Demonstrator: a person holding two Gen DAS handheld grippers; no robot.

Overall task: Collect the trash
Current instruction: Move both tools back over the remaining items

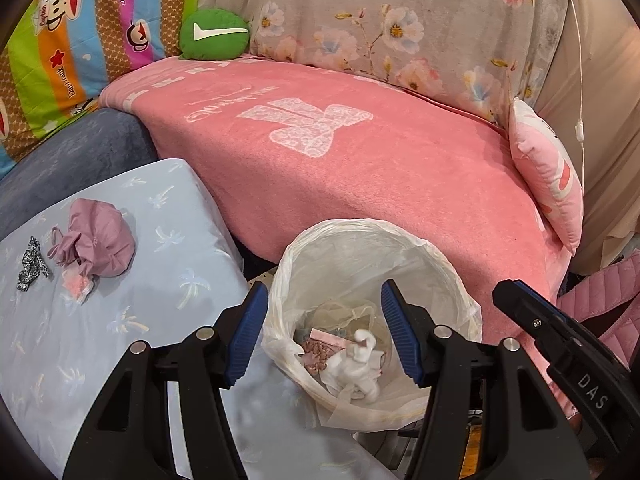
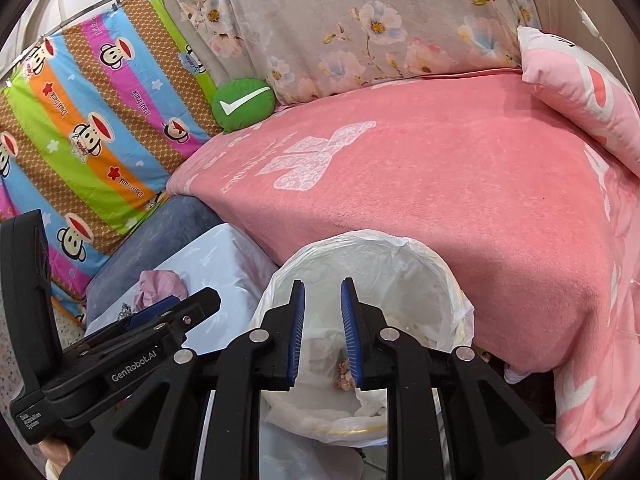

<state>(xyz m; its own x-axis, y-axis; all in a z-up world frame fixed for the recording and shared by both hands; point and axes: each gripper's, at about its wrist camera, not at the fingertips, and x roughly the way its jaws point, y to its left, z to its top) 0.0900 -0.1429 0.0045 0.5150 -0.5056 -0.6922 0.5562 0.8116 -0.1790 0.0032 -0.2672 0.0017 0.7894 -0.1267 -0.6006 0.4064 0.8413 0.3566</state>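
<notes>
The lined bin [image 1: 372, 320] stands on the floor against the front edge of the bed [image 1: 360, 168], with the table [image 1: 120, 320] just beside it on the left. Crumpled tissue [image 1: 360, 360] and wrappers [image 1: 316, 354] lie in the bin. A drawstring pouch [image 1: 98, 238] and a scrunchie [image 1: 31, 258] lie near the table's far left edge. A round cushion [image 1: 214, 34] sits at the bed's far left corner; a pillow [image 1: 548, 176] leans along its right edge.

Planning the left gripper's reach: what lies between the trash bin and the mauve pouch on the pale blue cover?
Only bare pale blue cover lies between the trash bin and mauve pouch, seen in the left wrist view.
</notes>
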